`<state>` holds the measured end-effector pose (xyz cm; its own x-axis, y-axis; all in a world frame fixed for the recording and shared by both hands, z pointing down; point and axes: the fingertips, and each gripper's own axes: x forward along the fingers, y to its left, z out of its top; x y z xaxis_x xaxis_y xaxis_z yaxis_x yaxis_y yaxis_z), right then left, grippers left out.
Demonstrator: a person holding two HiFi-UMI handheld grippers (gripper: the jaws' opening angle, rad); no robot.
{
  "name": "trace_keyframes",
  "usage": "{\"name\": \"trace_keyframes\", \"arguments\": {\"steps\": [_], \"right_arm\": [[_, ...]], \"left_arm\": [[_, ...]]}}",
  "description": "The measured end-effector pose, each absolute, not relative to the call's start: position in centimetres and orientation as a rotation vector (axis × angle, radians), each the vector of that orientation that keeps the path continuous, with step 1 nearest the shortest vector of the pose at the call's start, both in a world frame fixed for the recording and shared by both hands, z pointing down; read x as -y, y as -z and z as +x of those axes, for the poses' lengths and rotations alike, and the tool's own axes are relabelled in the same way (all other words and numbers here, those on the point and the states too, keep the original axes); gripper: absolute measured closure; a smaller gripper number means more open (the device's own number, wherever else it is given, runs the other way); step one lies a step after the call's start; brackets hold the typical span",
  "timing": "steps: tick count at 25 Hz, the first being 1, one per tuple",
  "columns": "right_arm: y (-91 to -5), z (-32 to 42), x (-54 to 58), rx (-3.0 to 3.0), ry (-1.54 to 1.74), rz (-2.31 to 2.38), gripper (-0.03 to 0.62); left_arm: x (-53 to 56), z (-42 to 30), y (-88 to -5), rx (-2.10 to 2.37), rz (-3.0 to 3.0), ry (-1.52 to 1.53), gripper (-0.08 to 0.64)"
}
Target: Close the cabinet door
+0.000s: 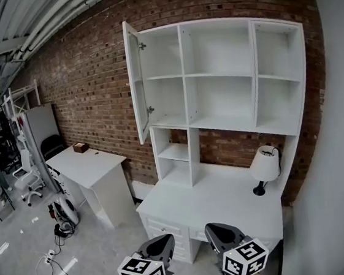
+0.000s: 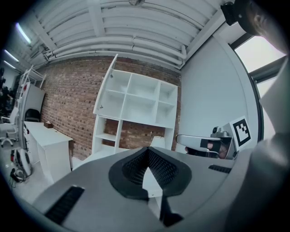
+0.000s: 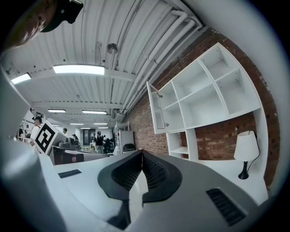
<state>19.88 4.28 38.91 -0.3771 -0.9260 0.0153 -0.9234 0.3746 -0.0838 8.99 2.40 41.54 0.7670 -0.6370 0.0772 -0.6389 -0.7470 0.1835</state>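
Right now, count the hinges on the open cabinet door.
2. The upper hinge sits near the top of the cabinet door; the lower hinge sits near its bottom. No other shows.

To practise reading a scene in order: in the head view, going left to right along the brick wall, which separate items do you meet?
white office chair → small brown box → open cabinet door → white table lamp
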Motion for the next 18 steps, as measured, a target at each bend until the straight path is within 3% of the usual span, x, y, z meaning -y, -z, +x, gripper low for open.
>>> {"name": "trace_keyframes", "arguments": {"steps": [18], "right_arm": [[-38.7, 19.0, -1.4, -2.595, 0.135, -1.686, 0.566]], "left_arm": [[-0.1, 8.8, -41.9, 1.028, 2.757, -0.015, 0.552]]}}
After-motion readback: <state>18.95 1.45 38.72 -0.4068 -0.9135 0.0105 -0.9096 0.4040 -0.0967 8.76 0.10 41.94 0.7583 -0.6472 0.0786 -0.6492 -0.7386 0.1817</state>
